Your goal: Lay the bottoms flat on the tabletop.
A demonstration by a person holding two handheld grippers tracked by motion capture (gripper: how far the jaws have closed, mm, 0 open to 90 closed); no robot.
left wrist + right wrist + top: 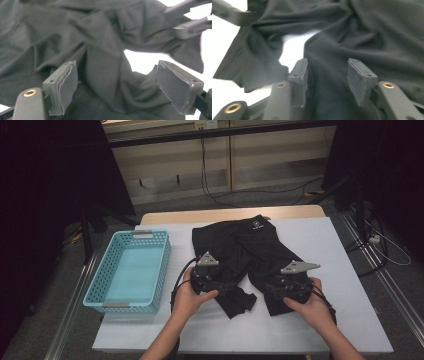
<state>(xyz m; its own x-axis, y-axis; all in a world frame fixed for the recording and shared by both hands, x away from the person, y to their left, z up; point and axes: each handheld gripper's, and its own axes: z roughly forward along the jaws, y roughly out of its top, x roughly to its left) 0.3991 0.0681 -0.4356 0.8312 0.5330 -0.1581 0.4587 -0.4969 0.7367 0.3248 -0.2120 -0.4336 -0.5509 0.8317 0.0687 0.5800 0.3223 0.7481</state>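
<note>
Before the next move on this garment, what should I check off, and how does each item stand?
1. Left tool open over cloth: ok, jaws wide apart.
2. Right tool open over cloth: ok, jaws apart, narrower.
3. Garment flat: not ok, hem ends bunched.
4. Either tool gripping fabric: not ok, neither has closed.
5. Basket free to take it: ok, nothing inside.
6. Garment clear of table edge: ok.

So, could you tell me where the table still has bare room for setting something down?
Bare cloth lies right of the black garment, up to the table edge, and along the near edge between the forearms. The blue basket takes the left side. It is crowded mid-table, where left gripper and right gripper work the fabric.
</note>
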